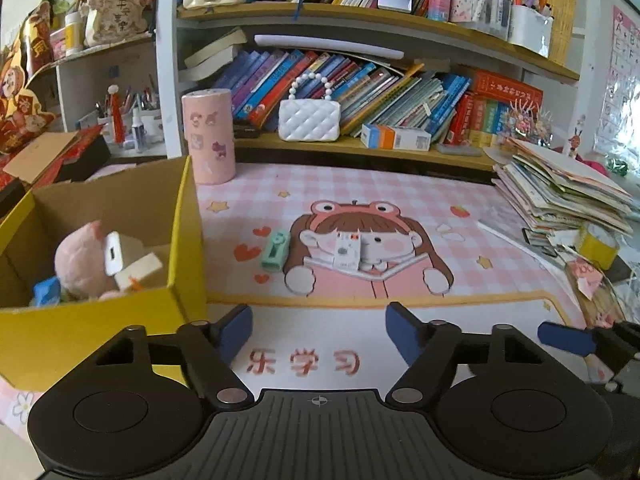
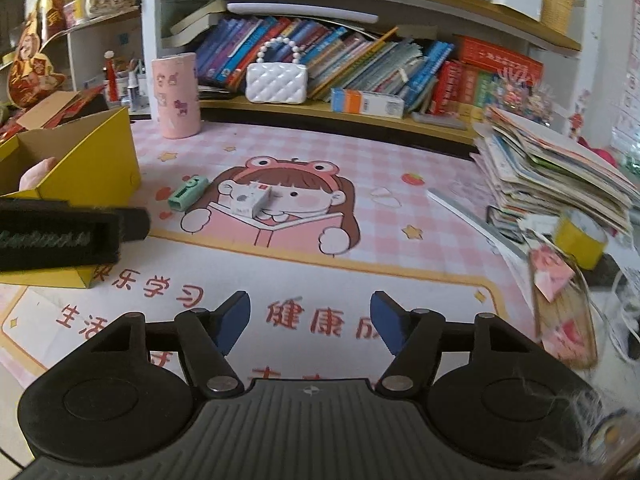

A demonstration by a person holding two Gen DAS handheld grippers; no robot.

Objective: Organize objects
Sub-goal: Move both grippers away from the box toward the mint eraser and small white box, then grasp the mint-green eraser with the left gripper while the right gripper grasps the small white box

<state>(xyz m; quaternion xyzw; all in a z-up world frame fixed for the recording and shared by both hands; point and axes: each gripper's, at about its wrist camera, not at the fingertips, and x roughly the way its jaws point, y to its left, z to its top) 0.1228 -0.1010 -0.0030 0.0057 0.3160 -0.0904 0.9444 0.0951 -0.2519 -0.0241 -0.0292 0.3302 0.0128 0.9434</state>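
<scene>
A yellow cardboard box stands open on the left of the pink desk mat. Inside it lie a pink plush toy, a white charger and a few small items. On the mat's cartoon girl rests a small white box, with a mint-green stamp-like item just left of it. My left gripper is open and empty, near the box's front corner. My right gripper is open and empty over the mat's front text, well short of both items.
A pink cylinder stands behind the box. A white quilted purse sits on the crowded bookshelf. At the right are a paper stack, a yellow tape roll and a ruler. The left gripper's body shows at the right view's left edge.
</scene>
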